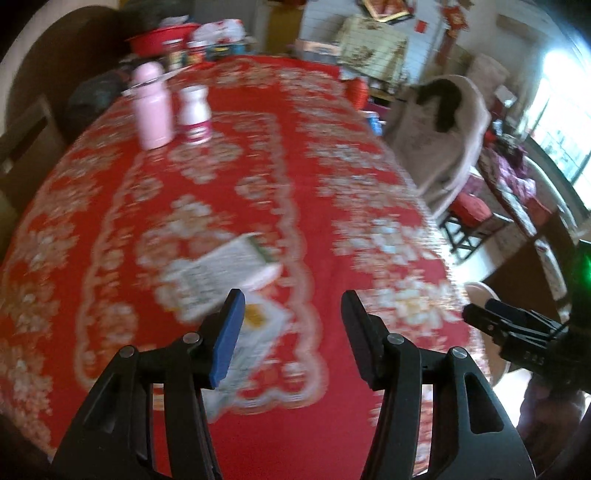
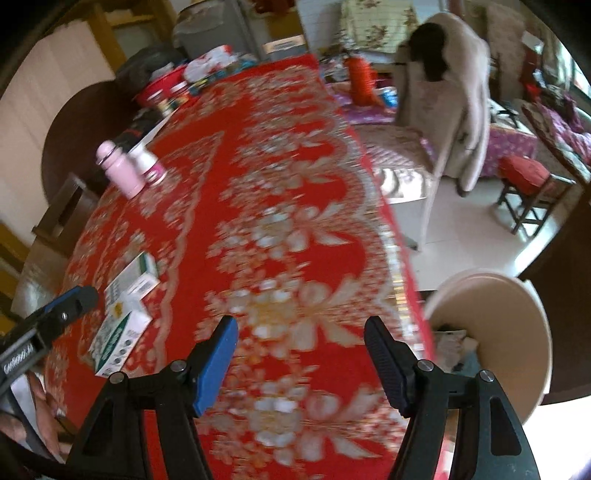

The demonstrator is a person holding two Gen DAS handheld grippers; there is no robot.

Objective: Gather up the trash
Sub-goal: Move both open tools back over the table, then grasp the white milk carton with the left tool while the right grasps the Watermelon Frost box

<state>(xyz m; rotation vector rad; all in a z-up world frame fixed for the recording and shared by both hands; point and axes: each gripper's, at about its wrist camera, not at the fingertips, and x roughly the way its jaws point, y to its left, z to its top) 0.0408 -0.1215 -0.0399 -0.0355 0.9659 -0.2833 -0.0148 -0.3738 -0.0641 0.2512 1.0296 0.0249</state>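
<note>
Worktop under red floral cloth. Left gripper jaws apart, empty, over white-green cartons lying near left; print too blurred to read. Right gripper jaws apart, empty, over bare cloth. Cream bin beside near right edge. Pink bottle far left.

- Left gripper: white lettering runs along its black body at the left edge of the right wrist view, too blurred and too cropped to spell out.
- Right gripper: small pale marks on its black body in the left wrist view, unreadable.
- Cardboard boxes on the tablecloth: green and yellow print on white, no word legible.
- Red hangings on the far wall: signs too blurred to read.
</note>
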